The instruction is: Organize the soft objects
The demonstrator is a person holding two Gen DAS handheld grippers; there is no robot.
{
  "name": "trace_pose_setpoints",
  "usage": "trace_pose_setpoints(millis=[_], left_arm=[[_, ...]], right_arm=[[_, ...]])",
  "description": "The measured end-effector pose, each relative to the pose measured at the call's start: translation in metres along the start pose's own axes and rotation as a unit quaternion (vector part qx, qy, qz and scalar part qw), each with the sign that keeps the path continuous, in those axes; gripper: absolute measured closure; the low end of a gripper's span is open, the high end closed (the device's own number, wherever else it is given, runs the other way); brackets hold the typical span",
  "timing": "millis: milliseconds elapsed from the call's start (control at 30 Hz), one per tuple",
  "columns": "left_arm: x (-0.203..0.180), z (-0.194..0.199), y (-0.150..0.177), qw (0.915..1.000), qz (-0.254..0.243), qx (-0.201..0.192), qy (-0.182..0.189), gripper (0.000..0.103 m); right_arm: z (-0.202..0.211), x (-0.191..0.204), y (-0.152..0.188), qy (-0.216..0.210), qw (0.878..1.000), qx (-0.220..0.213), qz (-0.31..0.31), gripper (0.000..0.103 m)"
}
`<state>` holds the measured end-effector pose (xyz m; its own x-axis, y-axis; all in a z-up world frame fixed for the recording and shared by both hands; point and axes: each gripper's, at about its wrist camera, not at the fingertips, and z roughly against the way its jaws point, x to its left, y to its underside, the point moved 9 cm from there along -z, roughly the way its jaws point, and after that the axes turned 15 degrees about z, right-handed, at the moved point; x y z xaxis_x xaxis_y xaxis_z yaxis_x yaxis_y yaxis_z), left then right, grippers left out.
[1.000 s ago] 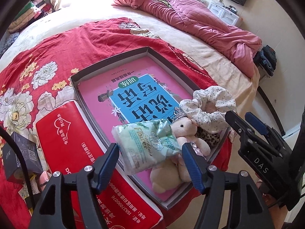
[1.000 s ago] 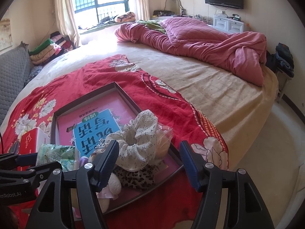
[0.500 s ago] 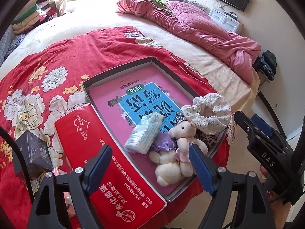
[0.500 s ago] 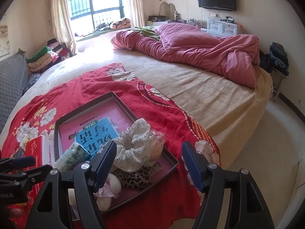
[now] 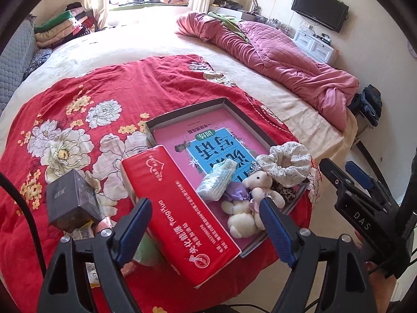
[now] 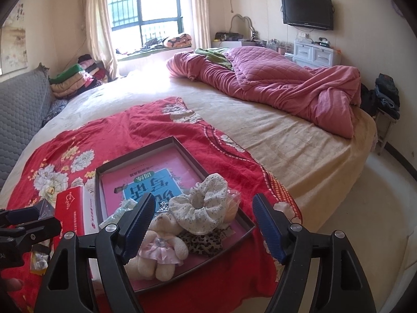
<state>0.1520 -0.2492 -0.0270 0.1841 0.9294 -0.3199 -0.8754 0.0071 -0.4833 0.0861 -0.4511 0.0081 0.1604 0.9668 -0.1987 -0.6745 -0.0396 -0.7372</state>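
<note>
A shallow grey tray (image 5: 187, 109) on a red flowered blanket holds a pink and blue book. At its near end lie a green-white tissue pack (image 5: 216, 180), a cream plush bear (image 5: 250, 200), a floral scrunchie (image 5: 289, 164) and a leopard scrunchie (image 5: 286, 193). My left gripper (image 5: 204, 201) hovers open above them, holding nothing. My right gripper (image 6: 203, 196) hangs over the floral scrunchie (image 6: 203, 206) and the bear (image 6: 161, 247). Its jaws are opening and touch nothing.
A long red tissue box (image 5: 177, 208) lies against the tray's left side. A small dark box (image 5: 70, 200) and some wrappers sit further left. A pink quilt (image 6: 273, 86) is bunched at the far side of the bed, and the floor drops off at right.
The left gripper let go of the tissue pack, which now lies in the tray beside the bear. Both grippers drew back and upward, and their jaws spread wider.
</note>
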Motion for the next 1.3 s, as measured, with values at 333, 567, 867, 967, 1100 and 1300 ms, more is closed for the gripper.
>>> trace_pose_setpoints(millis=[333, 567, 867, 967, 1100, 1300], left_arm=[[0.052, 0.043, 0.003, 0.9989, 0.038, -0.023, -0.019, 0.019], [0.107, 0.075, -0.002, 0.9946, 0.085, -0.046, -0.04, 0.019], [0.163, 0.103, 0.0, 0.9881, 0.128, -0.061, -0.06, 0.019], [0.179, 0.106, 0.005, 0.9858, 0.142, -0.06, -0.065, 0.019], [0.199, 0.101, 0.013, 0.9833, 0.156, -0.051, -0.078, 0.019], [0.222, 0.082, 0.031, 0.9802, 0.178, -0.022, -0.085, 0.019]], right_arm=[[0.026, 0.05, -0.02, -0.031, 0.998, -0.024, 0.044, 0.025], [0.046, 0.09, -0.03, -0.055, 0.995, -0.04, 0.073, 0.025], [0.065, 0.137, -0.038, -0.083, 0.989, -0.054, 0.114, 0.025], [0.069, 0.155, -0.037, -0.091, 0.985, -0.057, 0.134, 0.025], [0.071, 0.179, -0.032, -0.105, 0.98, -0.053, 0.163, 0.025], [0.07, 0.218, -0.017, -0.122, 0.967, -0.043, 0.219, 0.025]])
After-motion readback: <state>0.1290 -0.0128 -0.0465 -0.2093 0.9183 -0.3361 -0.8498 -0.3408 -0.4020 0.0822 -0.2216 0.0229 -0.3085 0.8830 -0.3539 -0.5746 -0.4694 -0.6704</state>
